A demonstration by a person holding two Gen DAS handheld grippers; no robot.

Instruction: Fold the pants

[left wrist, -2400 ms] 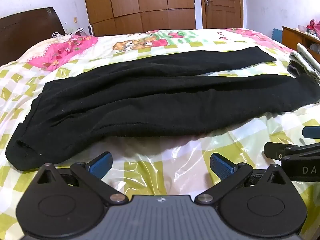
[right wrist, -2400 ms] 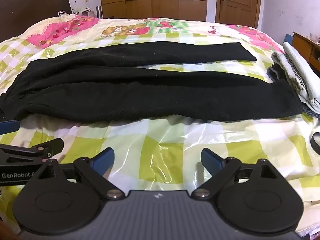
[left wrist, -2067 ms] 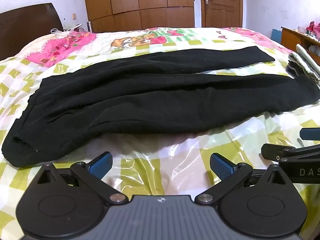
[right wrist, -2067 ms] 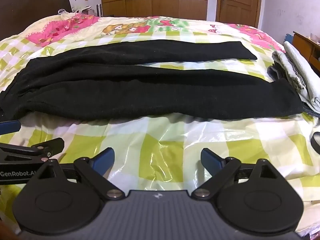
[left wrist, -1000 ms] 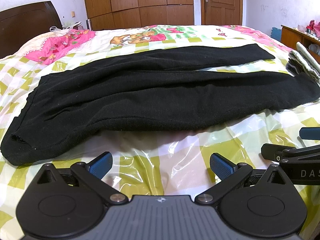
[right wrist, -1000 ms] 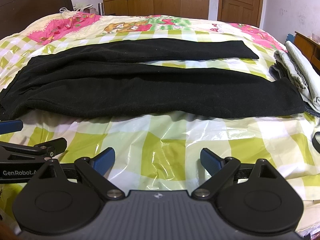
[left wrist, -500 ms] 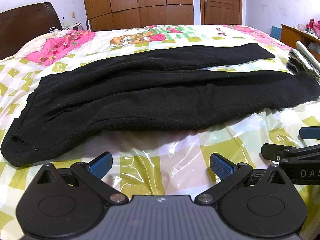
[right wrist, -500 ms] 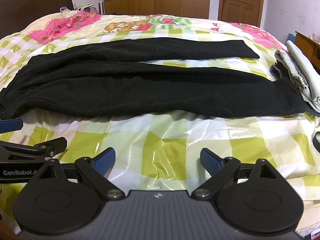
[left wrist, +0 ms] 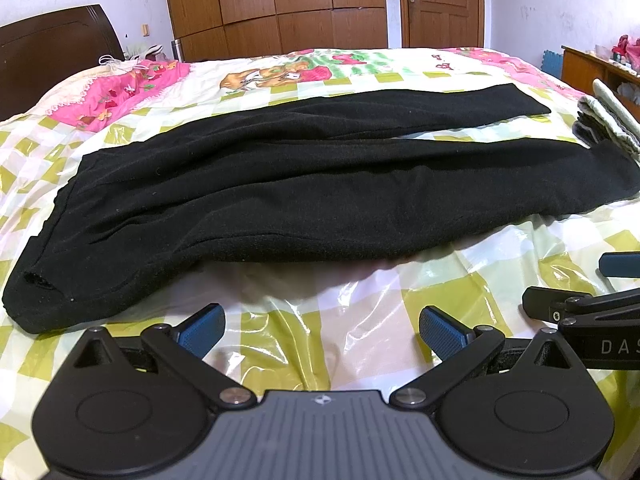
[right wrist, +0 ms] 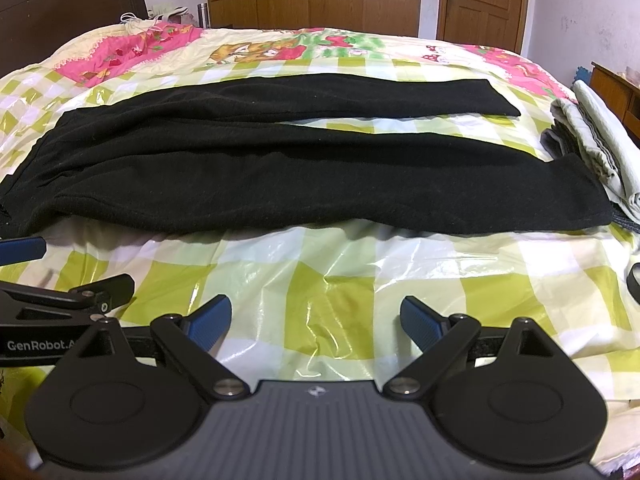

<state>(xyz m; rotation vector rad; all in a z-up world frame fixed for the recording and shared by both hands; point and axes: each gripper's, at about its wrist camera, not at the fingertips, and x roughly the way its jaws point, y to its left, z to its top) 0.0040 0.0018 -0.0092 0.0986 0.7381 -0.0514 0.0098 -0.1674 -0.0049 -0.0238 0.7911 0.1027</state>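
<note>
Left wrist view: black pants [left wrist: 320,184] lie flat across a checkered bed [left wrist: 360,312], waistband at left, 2 legs stretching right. The left gripper [left wrist: 320,330] hovers short of them, fingers spread wide, empty. Right wrist view: the right gripper [right wrist: 316,320] is likewise wide open, holding nothing, beside folded clothes [right wrist: 596,136].

You're looking at bed [left wrist: 320,312] wearing glossy green-checked cover — black pants [left wrist: 320,184] lying flat across it, folded pale clothes [right wrist: 596,136] sitting at right edge.
</note>
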